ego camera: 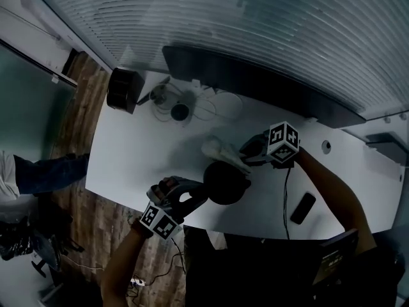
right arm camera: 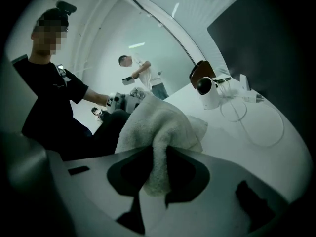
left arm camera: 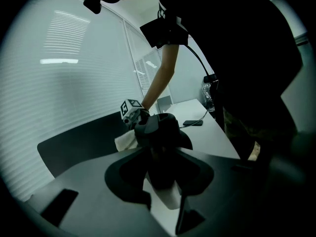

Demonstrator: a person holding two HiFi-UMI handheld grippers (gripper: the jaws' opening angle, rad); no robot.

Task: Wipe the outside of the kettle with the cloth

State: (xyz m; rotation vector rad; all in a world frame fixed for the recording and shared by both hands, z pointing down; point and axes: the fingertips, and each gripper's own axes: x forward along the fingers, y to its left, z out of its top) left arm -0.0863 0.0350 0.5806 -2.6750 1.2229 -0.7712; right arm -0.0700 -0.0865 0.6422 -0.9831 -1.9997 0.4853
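The black kettle (ego camera: 225, 183) stands near the front edge of the white desk (ego camera: 137, 152), on the person's side. The left tongs (ego camera: 193, 195) are closed on its handle side (in the left gripper view the dark kettle part fills the gap between the jaws). The right tongs (ego camera: 248, 151) pinch a fold of the white cloth (ego camera: 219, 149), which lies against the kettle's far upper side. Bare desk spreads from the kettle out to the desk's left edge. A phone (ego camera: 302, 208) lies by the front edge to the right, well apart. Toward the back edge sit a small camera (ego camera: 180, 112) with looped cables and a black box (ego camera: 124, 89).
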